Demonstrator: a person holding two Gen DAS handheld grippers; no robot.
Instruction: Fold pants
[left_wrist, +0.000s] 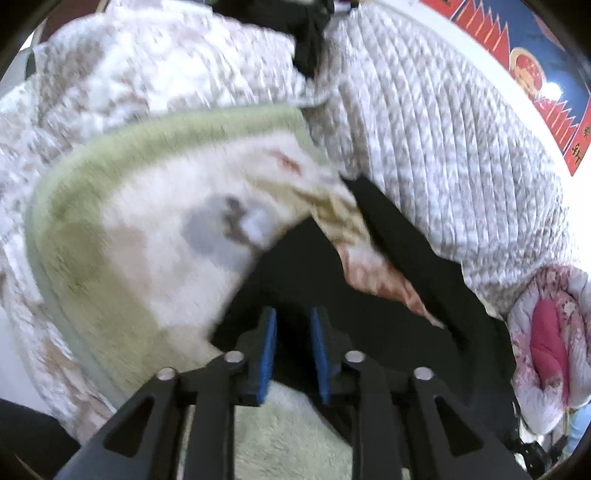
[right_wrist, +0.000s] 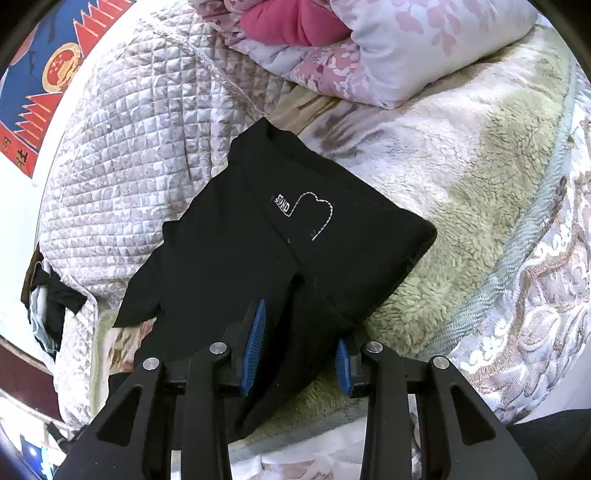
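Observation:
Black pants with a stitched white heart and a "STAND" label lie partly folded on a fuzzy cream and green blanket. My right gripper is open, its blue pads either side of the pants' near edge, just above the fabric. In the blurred left wrist view the black pants run from the jaws toward the right. My left gripper has a narrow gap between its blue pads, with black cloth showing between them; a grip on it cannot be made out.
A grey quilted bedspread covers the bed. A floral pink duvet and pillow lie at the head. Other dark clothes hang at the bed's left edge. A red and blue poster is on the wall.

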